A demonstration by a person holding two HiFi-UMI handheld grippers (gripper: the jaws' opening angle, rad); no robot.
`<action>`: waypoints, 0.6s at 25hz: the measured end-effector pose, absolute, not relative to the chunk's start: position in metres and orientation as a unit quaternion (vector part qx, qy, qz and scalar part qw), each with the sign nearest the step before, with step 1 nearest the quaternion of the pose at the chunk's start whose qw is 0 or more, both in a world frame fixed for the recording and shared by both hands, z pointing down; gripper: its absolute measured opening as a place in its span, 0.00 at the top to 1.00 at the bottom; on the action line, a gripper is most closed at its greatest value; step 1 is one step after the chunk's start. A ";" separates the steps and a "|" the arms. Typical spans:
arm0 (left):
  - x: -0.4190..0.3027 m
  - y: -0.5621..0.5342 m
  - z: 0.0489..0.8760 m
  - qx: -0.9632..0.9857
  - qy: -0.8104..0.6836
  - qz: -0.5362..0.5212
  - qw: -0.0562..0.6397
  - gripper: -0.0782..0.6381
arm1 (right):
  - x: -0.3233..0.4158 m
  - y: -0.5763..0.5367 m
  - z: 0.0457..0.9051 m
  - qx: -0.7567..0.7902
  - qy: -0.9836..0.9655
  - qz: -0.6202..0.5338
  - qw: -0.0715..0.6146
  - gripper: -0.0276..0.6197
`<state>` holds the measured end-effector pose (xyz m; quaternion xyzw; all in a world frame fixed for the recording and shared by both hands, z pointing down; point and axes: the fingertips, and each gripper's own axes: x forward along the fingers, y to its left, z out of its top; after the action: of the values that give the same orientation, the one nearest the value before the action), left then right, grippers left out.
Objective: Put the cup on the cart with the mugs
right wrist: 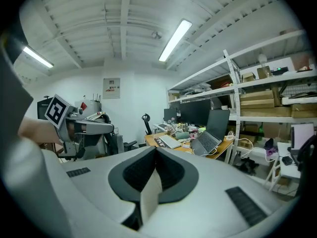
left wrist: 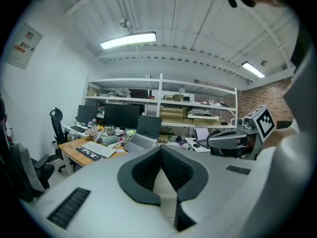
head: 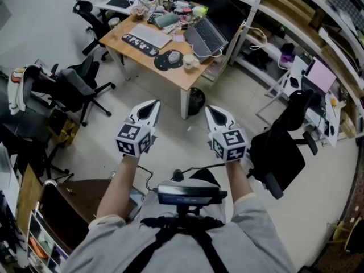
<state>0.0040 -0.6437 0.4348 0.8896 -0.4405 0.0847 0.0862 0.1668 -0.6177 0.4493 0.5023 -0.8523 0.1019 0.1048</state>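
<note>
Cup [head: 189, 62] position, head view: a small pale cup-like item stands on the desk [head: 181, 76], at the desk's near edge. It is just beside a round dark pad [head: 169, 60] and in front of the open laptop [head: 207, 36]. Calling it the cup is a judgement, since the item is small in this view. The left gripper [head: 151, 107] and right gripper [head: 214, 112] are held side by side short of the desk. Both point toward the desk and are well apart from the cup. No cart with mugs shows.

Left gripper view: the jaws are pressed together with nothing between them. The desk lies ahead and to the left, with monitors [left wrist: 121, 117] at its far side. The right gripper appears to the right of the desk.

Right gripper view: the jaws are likewise closed on nothing. The desk stands ahead, next to the shelving [right wrist: 257, 98]. The left gripper shows well to the left of the desk.

Task status: judged not started. The cup is neither gripped nor lifted. Remaining steps:
- Approach the desk.
- Open one gripper and close it on the cup.
- Carry the cup to the cart.
- Set the cup down with the mugs.

The cart's place relative to the desk cannot be told from these views.
</note>
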 end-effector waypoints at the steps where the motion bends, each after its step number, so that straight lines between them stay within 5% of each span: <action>1: 0.005 -0.654 0.436 0.891 -0.438 0.086 0.085 0.88 | 0.167 -0.627 0.450 0.504 -0.851 0.103 0.105 0.95; 15: 0.057 -0.811 0.506 0.882 -0.428 0.168 0.106 0.88 | 0.197 -0.779 0.512 0.485 -0.853 0.143 0.131 0.95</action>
<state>0.0567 -0.8112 0.5063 0.8815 -0.4283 0.1678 0.1063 0.1974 -0.7794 0.5115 0.4849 -0.8528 0.1434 0.1305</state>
